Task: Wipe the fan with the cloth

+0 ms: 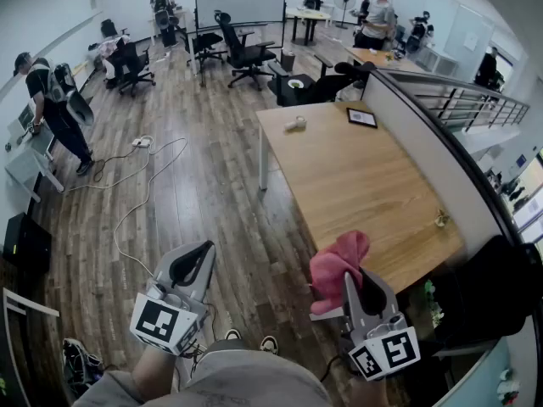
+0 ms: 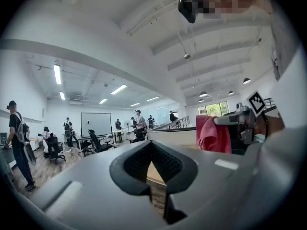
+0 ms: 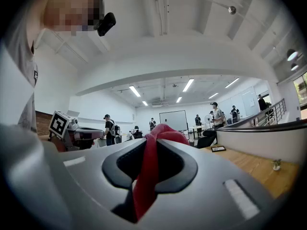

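Pink cloth (image 1: 338, 270), bunched, is grasped between the fingers of the right gripper (image 1: 350, 280) and held at the near corner of the wooden tabletop (image 1: 356, 176). Left gripper (image 1: 202, 253), fingers clenched on nothing, is held over the floor (image 1: 195, 185), left of the tabletop.

- Left gripper (image 1: 202, 253): fingers (image 2: 129, 166) closed together, nothing between them; held level, pointing forward.
- Right gripper (image 1: 353, 280): fingers clamped on a pink cloth (image 1: 337, 265); held level, pointing forward.
- Both carried low, side by side, apart.
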`<state>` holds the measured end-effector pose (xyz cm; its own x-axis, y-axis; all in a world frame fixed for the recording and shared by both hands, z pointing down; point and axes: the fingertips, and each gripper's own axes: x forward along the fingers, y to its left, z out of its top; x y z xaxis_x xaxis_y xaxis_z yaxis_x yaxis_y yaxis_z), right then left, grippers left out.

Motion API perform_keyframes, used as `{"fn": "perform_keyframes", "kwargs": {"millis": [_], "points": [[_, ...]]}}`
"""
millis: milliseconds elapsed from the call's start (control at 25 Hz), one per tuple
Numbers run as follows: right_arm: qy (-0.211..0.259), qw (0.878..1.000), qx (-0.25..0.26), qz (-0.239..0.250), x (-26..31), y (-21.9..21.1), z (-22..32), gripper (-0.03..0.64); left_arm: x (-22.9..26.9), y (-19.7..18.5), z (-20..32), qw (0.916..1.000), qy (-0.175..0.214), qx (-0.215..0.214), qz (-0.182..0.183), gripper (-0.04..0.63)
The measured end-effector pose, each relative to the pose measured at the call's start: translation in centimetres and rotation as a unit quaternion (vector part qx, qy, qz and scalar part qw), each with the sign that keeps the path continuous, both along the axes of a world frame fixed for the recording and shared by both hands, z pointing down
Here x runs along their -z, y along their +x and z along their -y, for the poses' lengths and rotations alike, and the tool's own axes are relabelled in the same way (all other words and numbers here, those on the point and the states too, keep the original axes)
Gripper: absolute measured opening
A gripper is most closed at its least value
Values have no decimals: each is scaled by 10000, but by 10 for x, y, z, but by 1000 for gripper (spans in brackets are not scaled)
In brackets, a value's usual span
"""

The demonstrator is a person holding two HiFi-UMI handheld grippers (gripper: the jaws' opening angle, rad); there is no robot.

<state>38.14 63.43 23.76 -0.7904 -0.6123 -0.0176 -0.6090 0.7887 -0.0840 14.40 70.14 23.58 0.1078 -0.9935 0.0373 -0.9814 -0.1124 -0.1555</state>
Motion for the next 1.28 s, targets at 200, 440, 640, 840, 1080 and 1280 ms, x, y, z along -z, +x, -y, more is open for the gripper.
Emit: {"fn": "perform_keyframes", "kwargs": {"millis": [200,440,640,840,1080,1280], "points": [[-35,10000,-5,-20,-5,6,9,63,-2,7,9,10000,-36,-25,-3,1],[-60,10000,24,-6,-9,11,14,63,-4,12,15,10000,-73,0,30,0],[-93,9999,95,-48,-13,16,17,63,-7,20,16,9999,-139,73,-23,0],[-113,9997,168,-118,-14,12,23,63,9,10,12,9992,294,260,-72,2],[-61,9996,241,-116,-17,-1,35,63,2,-7,22,9985,303,422,-183,258],[-114,9994,268,-193,-21,-25,59,63,-8,-27,44,9987,209,421,-205,259]]}}
